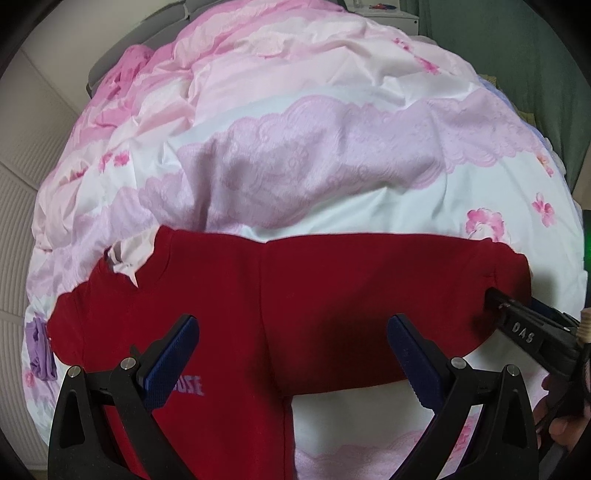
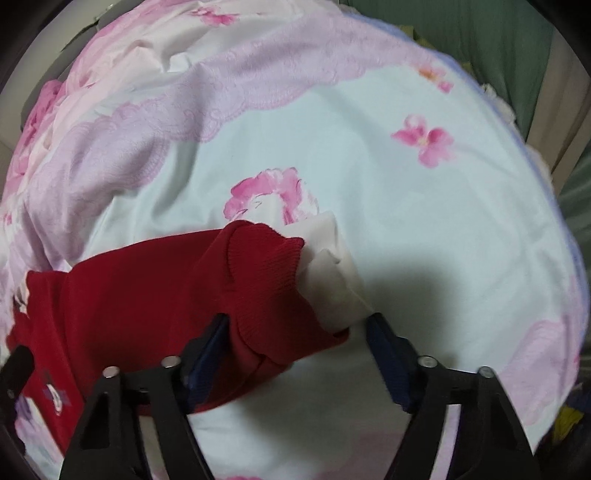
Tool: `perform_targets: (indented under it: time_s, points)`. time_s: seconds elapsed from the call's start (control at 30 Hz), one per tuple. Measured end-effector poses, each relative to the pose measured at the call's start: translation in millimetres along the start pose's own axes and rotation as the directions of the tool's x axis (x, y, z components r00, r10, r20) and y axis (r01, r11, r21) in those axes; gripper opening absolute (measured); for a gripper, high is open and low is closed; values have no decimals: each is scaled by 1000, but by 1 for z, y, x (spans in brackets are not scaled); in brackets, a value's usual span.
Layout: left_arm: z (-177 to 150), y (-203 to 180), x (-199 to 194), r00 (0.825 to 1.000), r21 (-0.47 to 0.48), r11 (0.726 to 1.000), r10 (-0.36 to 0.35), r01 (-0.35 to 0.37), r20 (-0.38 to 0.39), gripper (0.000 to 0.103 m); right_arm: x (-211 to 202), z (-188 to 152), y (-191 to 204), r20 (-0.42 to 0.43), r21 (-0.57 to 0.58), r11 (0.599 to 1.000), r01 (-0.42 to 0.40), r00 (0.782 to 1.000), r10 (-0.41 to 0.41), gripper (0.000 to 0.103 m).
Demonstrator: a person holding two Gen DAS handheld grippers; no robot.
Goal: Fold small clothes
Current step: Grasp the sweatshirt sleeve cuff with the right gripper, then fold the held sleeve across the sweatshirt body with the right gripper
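Note:
A small red sweatshirt (image 1: pixel 295 295) lies spread flat on a pink-and-white flowered duvet (image 1: pixel 295 147), with pale lettering (image 1: pixel 188 387) near its lower hem. My left gripper (image 1: pixel 293 347) hangs open just above its middle, nothing between the blue pads. In the right wrist view, the red ribbed cuff (image 2: pixel 266 280) with a white inner sleeve (image 2: pixel 332 280) sticking out lies between the fingers of my right gripper (image 2: pixel 295 339). Its jaws stand apart around the sleeve; the left pad (image 2: pixel 207 350) is at the red cloth, the right one clear. The right gripper (image 1: pixel 517 325) also shows at the sweatshirt's right sleeve.
A small purple cloth (image 1: pixel 40 347) lies at the duvet's left edge. A pale panelled wall (image 1: pixel 29 147) runs along the left, and green curtains (image 2: pixel 498 44) hang behind the bed on the right. A white cabinet (image 1: pixel 391 18) stands at the far end.

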State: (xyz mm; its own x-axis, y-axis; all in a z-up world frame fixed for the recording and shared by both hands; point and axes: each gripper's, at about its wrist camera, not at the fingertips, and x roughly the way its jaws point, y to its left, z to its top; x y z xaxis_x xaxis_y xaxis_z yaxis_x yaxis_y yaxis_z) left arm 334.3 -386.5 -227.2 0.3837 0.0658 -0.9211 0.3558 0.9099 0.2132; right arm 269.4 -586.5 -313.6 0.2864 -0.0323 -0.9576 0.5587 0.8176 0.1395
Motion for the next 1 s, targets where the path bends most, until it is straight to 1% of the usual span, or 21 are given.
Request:
perform_targets:
  time_s: [0.07,0.1,0.13,0.17,0.27,0.4,0.47,0.57,0.6,0.63,0.67,0.7,0.77,0.8,0.87,0.9,1.0]
  points:
    - [-3,5,2,1000,-11,1000,-7,7,-11,103,1,-1,-1,-3,17,1000,-22,1000,22,44]
    - [-6,9,2,1000,-21,1000,-14,14,-16,103,-2,-3,-1,4,23,999,-35,999,35,40]
    - [-9,14,2,1000,-31,999,-18,17,-19,103,-7,-4,1,13,21,999,-42,999,42,34]
    - [-13,20,1,1000,-42,999,-21,20,-20,103,-14,-6,4,31,12,999,-41,999,41,32]
    - [-25,43,-2,999,-87,996,-28,25,-23,103,-39,-11,16,80,-5,1000,-27,996,28,29]
    - [-41,95,-14,999,-192,981,-45,39,-27,103,-89,-18,47,157,-65,997,34,987,-23,29]
    - [-49,122,-22,999,-229,973,-47,41,-21,103,-110,-23,65,191,-104,993,61,981,-41,29]
    - [-64,165,-37,999,-261,965,-39,38,-1,103,-146,-33,102,261,-182,980,86,965,-36,29]
    - [-69,181,-42,999,-269,962,-38,39,8,103,-153,-35,108,274,-201,975,95,961,-37,27]
    - [-75,195,-45,999,-279,959,-41,45,22,103,-162,-38,124,295,-223,969,108,955,-38,16]
    - [-81,212,-48,999,-294,955,-31,37,24,103,-170,-42,137,314,-241,964,116,949,-35,13]
    - [-87,228,-50,999,-309,950,-27,34,25,103,-177,-45,154,320,-261,958,116,947,-27,13]
    - [-98,257,-51,999,-339,940,-19,27,27,103,-182,-53,186,321,-295,951,95,947,6,9]
    - [-102,266,-50,1000,-345,939,-14,21,25,103,-182,-59,199,330,-314,945,91,944,19,9]
    - [-111,285,-48,1000,-342,940,-4,11,21,103,-176,-68,225,337,-345,934,93,941,31,9]
    - [-114,292,-47,1000,-339,941,6,0,16,103,-172,-73,231,334,-347,934,80,942,43,9]
    - [-121,310,-44,1000,-351,936,-6,11,16,103,-155,-84,257,266,-357,933,46,962,54,8]
